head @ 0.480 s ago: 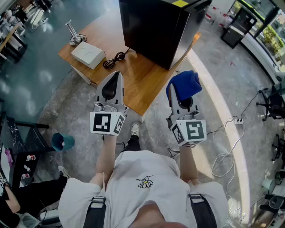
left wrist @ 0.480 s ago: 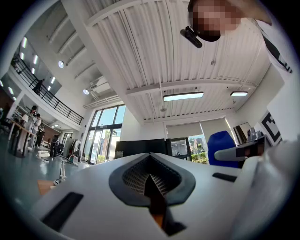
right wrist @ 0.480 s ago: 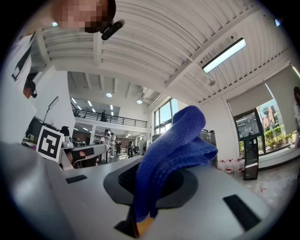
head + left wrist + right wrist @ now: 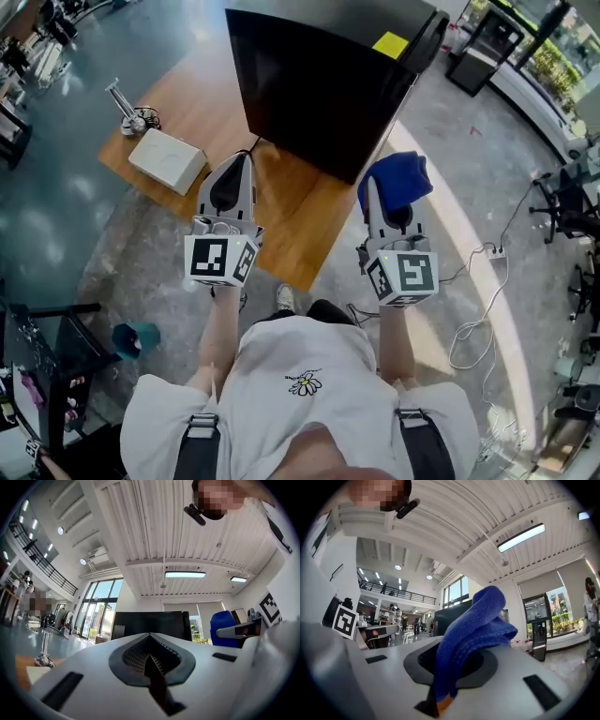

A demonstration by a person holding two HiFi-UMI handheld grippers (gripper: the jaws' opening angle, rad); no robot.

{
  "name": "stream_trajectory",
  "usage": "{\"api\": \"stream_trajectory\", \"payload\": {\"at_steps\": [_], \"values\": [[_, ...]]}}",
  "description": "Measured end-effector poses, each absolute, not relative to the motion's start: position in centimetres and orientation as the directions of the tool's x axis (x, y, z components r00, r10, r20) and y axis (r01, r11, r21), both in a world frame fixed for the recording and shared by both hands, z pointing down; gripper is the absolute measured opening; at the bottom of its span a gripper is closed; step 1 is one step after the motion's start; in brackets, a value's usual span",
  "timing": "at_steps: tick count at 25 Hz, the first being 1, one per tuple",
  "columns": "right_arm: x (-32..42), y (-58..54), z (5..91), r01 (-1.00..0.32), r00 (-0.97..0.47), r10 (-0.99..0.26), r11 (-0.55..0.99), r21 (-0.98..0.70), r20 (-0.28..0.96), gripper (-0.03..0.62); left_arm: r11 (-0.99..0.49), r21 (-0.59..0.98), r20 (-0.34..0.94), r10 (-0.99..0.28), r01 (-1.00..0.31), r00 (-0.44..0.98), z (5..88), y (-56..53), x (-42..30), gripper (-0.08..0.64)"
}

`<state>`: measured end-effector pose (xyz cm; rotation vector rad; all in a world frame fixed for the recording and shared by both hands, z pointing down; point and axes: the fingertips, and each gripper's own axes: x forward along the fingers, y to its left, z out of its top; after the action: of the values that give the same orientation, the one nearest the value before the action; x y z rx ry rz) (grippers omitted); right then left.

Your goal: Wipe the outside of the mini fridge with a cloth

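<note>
Right gripper (image 4: 382,199): clamped on blue knitted cloth (image 4: 399,176). Left gripper (image 4: 234,176): closed, empty. Black box-shaped mini fridge (image 4: 319,89): far. Risk: friction may drag cloth free mid-wipe.

Head view steeply down; gripper views low along jaws, seemingly upward (mini fridge (image 4: 319,84) in all).

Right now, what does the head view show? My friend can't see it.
A person seen from above points two tools at a black mini fridge on a wooden table. The right tool grips a blue cloth; the left tool is shut and empty. A white box sits at the table's left end.
</note>
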<state>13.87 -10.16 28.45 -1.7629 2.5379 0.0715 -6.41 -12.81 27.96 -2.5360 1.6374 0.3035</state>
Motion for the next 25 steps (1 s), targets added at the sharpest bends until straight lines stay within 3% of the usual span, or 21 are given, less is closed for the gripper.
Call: {"api": "stream_trajectory", "payload": {"at_steps": [5,13,25], "values": [[13.9,-12.7,28.4,-0.916,-0.397,-0.914,0.400,-0.027,-0.086,0.067,-0.428,0.014,-0.196,-0.888,-0.904,0.417,28.6,-15.2,-5.0,0.002],[10.5,-14.6,27.6,-0.838,-0.544,-0.836,0.539,0.079,-0.067,0.067,-0.407,0.047,-0.191,-0.900,-0.912,0.392,29.6,-17.0,-5.7,0.002],[-5.2,-25.1,20.6,-0.848,-0.523,-0.835,0.493,0.194,-0.169,0.067,-0.297,-0.022,-0.194,-0.935,-0.955,0.295,29.5,-19.7,-11.6,0.002]]}}
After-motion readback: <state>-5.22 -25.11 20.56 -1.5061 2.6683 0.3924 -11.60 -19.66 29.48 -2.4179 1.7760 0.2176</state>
